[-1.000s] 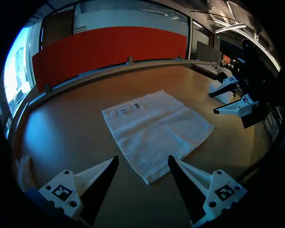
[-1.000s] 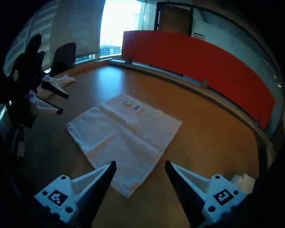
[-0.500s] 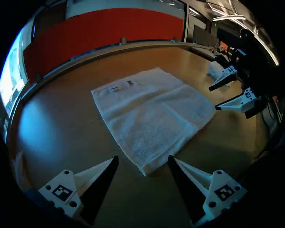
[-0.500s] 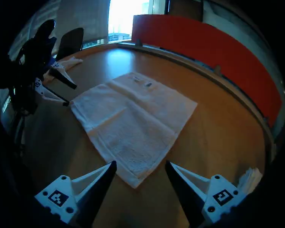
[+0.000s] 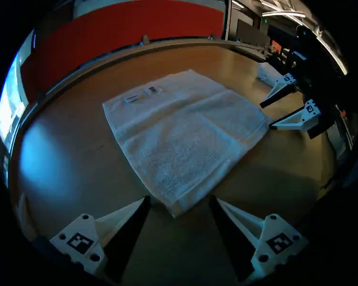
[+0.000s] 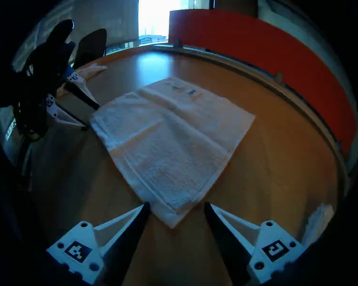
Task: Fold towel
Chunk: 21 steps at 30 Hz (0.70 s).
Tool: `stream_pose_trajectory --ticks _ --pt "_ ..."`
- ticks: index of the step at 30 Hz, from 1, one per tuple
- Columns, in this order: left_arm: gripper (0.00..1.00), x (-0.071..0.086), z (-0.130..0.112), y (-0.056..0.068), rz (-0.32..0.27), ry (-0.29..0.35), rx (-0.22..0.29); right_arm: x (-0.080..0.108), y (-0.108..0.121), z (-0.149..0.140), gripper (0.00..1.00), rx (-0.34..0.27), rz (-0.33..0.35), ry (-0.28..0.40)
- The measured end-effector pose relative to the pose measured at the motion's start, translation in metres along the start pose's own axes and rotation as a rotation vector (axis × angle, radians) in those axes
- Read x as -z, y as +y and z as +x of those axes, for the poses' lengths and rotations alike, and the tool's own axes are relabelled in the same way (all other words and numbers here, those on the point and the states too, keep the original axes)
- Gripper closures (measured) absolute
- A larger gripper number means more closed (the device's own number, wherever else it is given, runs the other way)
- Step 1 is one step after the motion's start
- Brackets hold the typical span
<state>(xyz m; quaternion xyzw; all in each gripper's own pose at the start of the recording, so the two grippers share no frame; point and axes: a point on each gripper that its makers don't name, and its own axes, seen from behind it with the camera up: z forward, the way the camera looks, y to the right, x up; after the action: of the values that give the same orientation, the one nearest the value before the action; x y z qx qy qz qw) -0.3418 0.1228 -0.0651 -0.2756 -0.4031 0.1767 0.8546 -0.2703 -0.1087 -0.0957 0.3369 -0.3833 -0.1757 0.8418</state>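
Looking along my left gripper (image 5: 179, 200), I see its fingers spread apart, with a towel (image 5: 184, 128) corner lying between their tips at lower centre. The towel lies flat mid-frame on the table (image 5: 69, 157). My right gripper (image 6: 176, 206) is likewise released, fingers wide, straddling another corner at lower centre of its view.

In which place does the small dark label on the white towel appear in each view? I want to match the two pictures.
Left gripper view: dark label on the towel's far edge, upper left of centre.
Right gripper view: dark label on the towel's far edge, just above centre.
Shared landmark: the red wall panel, along the top in the first, upper right in the second.
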Motion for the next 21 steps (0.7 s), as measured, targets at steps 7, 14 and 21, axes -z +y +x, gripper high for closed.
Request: stream_pose_trajectory --ticks 7,14,21 --pt "0.21 -0.0011 -0.0007 -0.0019 0.01 -0.015 -0.018 0.0 -0.0038 -0.0029 0.26 -0.01 0.024 -0.003" --pt "0.24 -0.0009 -0.0003 -0.0037 0.017 -0.019 -0.004 0.0 -0.0043 -0.0035 0.43 -0.021 0.029 -0.004" --pt "0.35 -0.0015 0.0004 -0.0026 0.019 -0.026 -0.002 0.0003 -0.0035 -0.0036 0.57 -0.037 0.025 -0.003"
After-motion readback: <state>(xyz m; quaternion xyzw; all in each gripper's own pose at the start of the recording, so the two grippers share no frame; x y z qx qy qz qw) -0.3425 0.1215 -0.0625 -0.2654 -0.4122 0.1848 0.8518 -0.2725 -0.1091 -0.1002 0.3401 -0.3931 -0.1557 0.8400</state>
